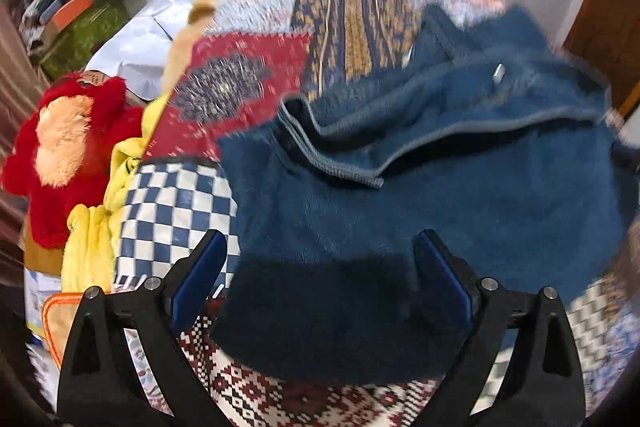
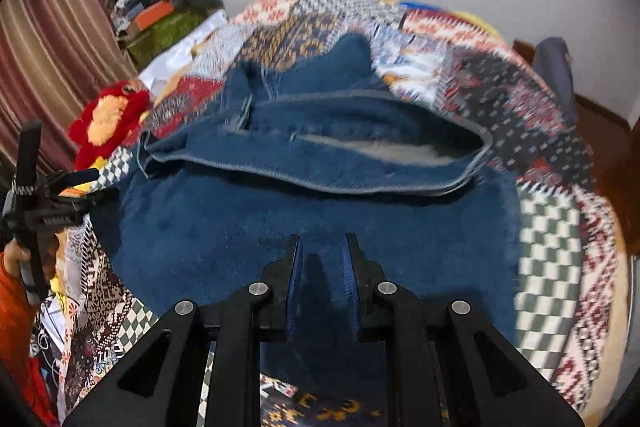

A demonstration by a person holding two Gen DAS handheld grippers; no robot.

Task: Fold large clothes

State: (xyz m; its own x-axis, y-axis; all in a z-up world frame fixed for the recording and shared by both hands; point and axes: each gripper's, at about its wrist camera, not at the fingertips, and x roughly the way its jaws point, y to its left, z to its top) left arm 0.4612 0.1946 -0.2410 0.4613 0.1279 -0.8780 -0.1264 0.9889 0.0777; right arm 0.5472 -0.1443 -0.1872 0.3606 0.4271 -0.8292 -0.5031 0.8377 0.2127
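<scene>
Right wrist view: your right gripper (image 2: 322,259), jaws narrowly apart, perhaps pinches the fluffy dark-blue fleece garment (image 2: 280,219) on the patchwork quilt (image 2: 540,131); your left gripper (image 1: 320,267) gapes empty, so the fleece may slip.

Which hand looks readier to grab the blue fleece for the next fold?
Probably the left gripper: its jaws stand wide open straddling the near edge of the blue fleece garment. The right gripper has jaws nearly closed above the fleece.
</scene>
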